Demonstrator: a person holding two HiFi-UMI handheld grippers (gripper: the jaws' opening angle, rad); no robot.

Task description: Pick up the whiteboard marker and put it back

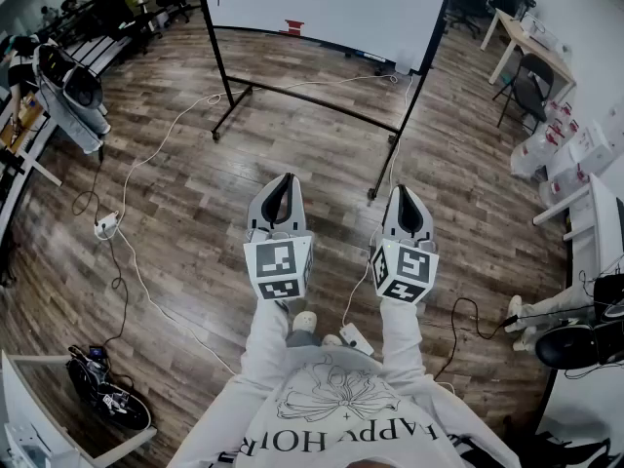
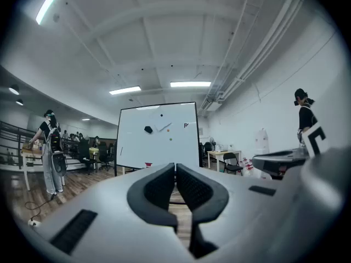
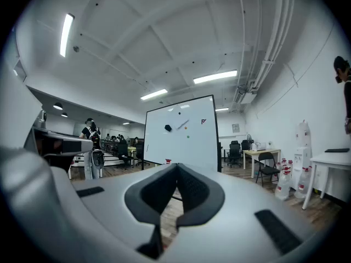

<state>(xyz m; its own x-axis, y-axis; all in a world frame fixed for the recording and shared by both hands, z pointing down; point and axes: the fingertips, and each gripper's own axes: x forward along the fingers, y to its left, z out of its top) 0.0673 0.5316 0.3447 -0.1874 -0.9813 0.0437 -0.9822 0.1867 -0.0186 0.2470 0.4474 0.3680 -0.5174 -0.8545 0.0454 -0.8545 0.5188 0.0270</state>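
Observation:
A wheeled whiteboard stands across the wooden floor ahead of me. In both gripper views, a black eraser, a slim pale slanted stick that may be the marker, and small coloured dots are on the board face. The same stick appears in the right gripper view. A small red object sits at the board's lower edge. My left gripper and right gripper are held level side by side, pointing at the board from a distance. Both are shut with nothing between the jaws.
The board's black frame feet and white cables lie on the floor between me and it. A person stands at the left by desks. Chairs and a table are at the right, with water bottles.

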